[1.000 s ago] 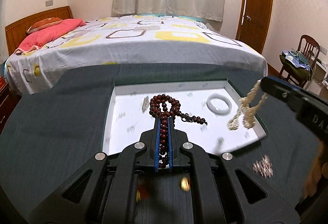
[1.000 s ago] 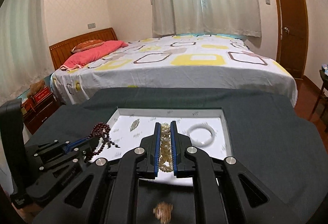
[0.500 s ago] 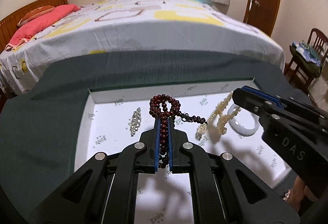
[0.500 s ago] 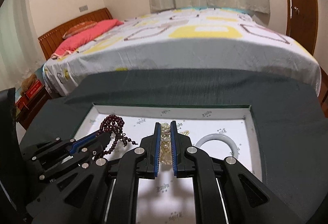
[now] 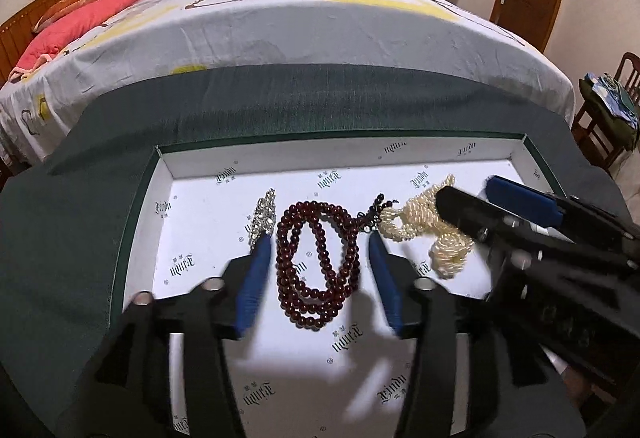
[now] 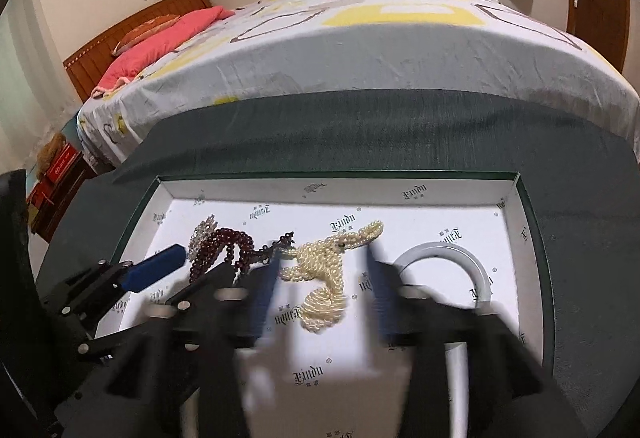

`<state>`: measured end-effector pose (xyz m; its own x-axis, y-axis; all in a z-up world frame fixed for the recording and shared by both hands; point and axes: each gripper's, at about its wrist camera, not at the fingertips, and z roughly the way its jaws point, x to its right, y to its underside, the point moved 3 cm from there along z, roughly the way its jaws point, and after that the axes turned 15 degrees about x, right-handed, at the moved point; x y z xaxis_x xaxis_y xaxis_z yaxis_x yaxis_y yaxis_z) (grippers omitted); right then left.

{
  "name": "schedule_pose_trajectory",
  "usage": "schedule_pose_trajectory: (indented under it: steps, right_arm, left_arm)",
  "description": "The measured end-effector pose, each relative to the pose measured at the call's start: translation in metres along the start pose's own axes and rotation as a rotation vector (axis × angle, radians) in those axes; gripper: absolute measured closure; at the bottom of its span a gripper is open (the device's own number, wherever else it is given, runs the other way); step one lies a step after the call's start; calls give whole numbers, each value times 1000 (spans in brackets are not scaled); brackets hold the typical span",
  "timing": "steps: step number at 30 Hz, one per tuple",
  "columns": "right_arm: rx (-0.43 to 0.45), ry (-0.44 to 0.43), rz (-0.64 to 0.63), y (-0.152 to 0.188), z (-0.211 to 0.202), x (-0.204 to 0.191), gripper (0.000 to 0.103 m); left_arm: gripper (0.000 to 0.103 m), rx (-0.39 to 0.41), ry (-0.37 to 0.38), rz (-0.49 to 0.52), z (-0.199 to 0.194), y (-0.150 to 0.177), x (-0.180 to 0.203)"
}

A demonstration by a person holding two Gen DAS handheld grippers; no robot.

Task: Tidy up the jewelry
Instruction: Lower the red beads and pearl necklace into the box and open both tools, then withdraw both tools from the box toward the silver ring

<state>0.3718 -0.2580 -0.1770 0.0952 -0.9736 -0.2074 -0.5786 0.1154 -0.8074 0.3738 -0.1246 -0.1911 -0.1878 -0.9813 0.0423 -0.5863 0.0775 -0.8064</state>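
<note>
Red bead strand (image 5: 318,262) – lengthwise toward bed (image 5: 304,21)

Tray wall (image 5: 280,151) and crowded necklaces (image 5: 316,258) hem passage.

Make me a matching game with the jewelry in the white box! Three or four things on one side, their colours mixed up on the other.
Things:
1. round-bead necklace
2. tiny-bead pearl strand
3. smooth bangle ring
4. sparkly rhinestone piece

Colours:
A. silver
B. dark red
C. pale white
D. cream

Pairs: 1-B, 2-D, 3-C, 4-A
</note>
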Motion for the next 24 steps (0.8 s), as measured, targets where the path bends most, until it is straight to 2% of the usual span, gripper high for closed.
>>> schedule_pose_trajectory:
  steps: [7,16,24]
  right_arm:
    - [51,14,-15,-4,-16,-2,50]
    - [160,22,1,-8,-74,-1,50]
    - [217,47,2,2,-123,1,50]
  left_arm:
    - [44,27,-3,-8,-8,-3,-4]
    - [36,163,-10,12,-67,-10,-2]
    - [35,189,1,4,-107,3,-4]
